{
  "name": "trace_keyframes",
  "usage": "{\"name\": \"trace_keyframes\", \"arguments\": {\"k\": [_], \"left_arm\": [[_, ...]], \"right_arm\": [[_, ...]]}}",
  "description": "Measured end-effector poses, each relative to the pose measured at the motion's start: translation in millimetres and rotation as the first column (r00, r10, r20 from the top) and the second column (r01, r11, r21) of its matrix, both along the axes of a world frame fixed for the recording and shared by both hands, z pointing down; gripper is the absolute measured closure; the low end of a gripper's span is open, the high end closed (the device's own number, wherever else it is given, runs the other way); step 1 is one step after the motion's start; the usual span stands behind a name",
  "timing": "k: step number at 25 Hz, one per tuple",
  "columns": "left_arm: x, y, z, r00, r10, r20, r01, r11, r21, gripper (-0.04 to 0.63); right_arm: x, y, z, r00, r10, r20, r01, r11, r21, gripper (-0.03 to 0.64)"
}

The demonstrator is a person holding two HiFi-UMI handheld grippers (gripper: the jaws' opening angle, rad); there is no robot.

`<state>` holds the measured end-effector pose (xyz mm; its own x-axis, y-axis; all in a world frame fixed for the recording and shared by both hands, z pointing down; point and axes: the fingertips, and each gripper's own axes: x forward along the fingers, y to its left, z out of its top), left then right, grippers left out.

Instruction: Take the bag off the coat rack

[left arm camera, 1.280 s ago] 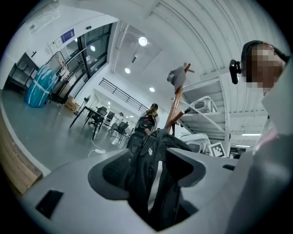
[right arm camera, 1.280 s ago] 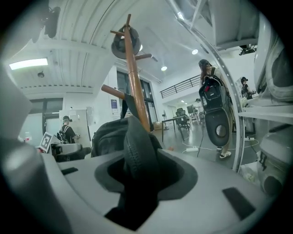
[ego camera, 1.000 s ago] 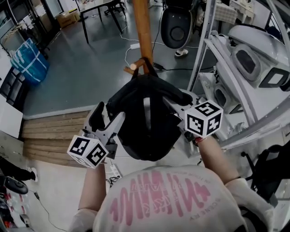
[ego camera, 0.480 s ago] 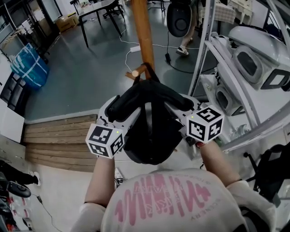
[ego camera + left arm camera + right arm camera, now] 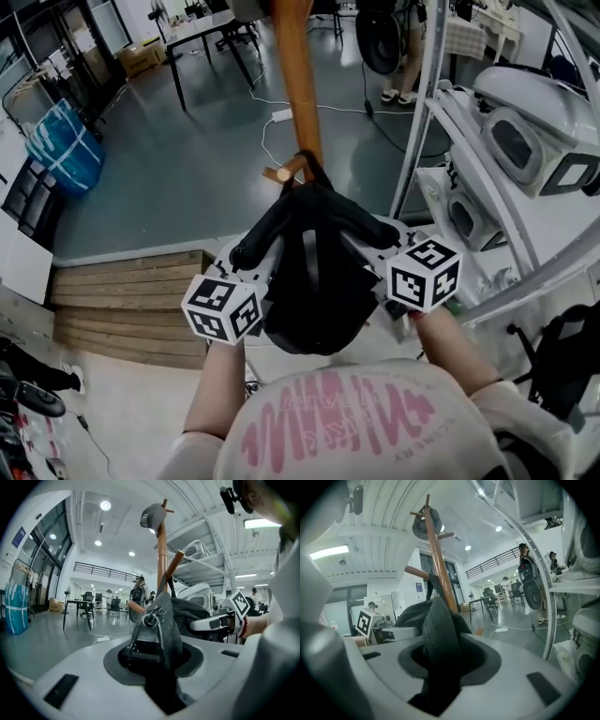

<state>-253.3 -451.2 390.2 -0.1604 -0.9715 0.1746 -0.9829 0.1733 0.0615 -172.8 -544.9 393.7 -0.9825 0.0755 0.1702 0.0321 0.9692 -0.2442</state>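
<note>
Backpack: the black backpack (image 5: pixel 314 281) hangs between the two grippers, close in front of the person, and is not yet off the rack.
Top loop: its carry loop (image 5: pixel 307 169) is hooked over a wooden peg (image 5: pixel 281 173).
Left gripper: the left gripper (image 5: pixel 255 261) is on the bag's left shoulder. Its jaws are closing on a fold of fabric with a metal buckle (image 5: pixel 150 618), which fills the gap between them.
Right gripper: the right gripper (image 5: pixel 364 232) has narrow jaws clamped on a thick padded fold (image 5: pixel 437 630) of the right shoulder, and they are closing slightly tighter.
Relation that matters: the backpack's long axis runs from the peg down towards the person. The loop lies ahead of and above both grippers, about midway between them, so neither is clearly nearer. The peg slants up away from the pole, so I judge the loop must be lifted up and out past the peg's tip.
Coat rack: the wooden pole (image 5: pixel 296 84) rises just behind the peg.
Changed: a second ago the left gripper stood wide open, lower and off the bag's left side. It has since come in and begun to bite. The right gripper was already on the bag, which has stayed hooked.
Around: a white metal shelf frame (image 5: pixel 417 122) stands just right of the pole.
</note>
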Motion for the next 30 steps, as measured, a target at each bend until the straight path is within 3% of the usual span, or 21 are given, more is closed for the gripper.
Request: {"name": "trace_keyframes", "arguments": {"k": [4,8,13,22,30], "left_arm": [[10.2,9.3,0.1,0.994,0.066,-0.086,-0.064,0.998,0.028,0.499],[16.2,14.0,-4.6,0.998,0.038,-0.059,-0.034,0.997,0.064,0.503],[15.8,12.8,-14.0,0.995,0.023,-0.097,-0.012,0.994,0.110,0.512],[17.8,24.3,-29.8,0.995,0.001,-0.101,0.015,0.987,0.160,0.514],[26.4,46.4,-59.2,0.998,0.021,-0.060,-0.009,0.982,0.189,0.512]], "right_arm": [[5.1,7.1,-1.9,1.000,-0.011,-0.001,0.011,1.000,-0.001,0.497],[8.8,7.5,-5.7,0.999,0.032,0.009,-0.032,0.999,0.012,0.508],[11.6,6.4,-15.5,0.997,0.071,0.031,-0.072,0.997,0.024,0.518],[17.5,15.5,-37.7,0.995,0.083,0.055,-0.088,0.992,0.086,0.522],[28.2,38.2,-65.7,0.985,0.130,0.113,-0.142,0.984,0.109,0.523]]}}
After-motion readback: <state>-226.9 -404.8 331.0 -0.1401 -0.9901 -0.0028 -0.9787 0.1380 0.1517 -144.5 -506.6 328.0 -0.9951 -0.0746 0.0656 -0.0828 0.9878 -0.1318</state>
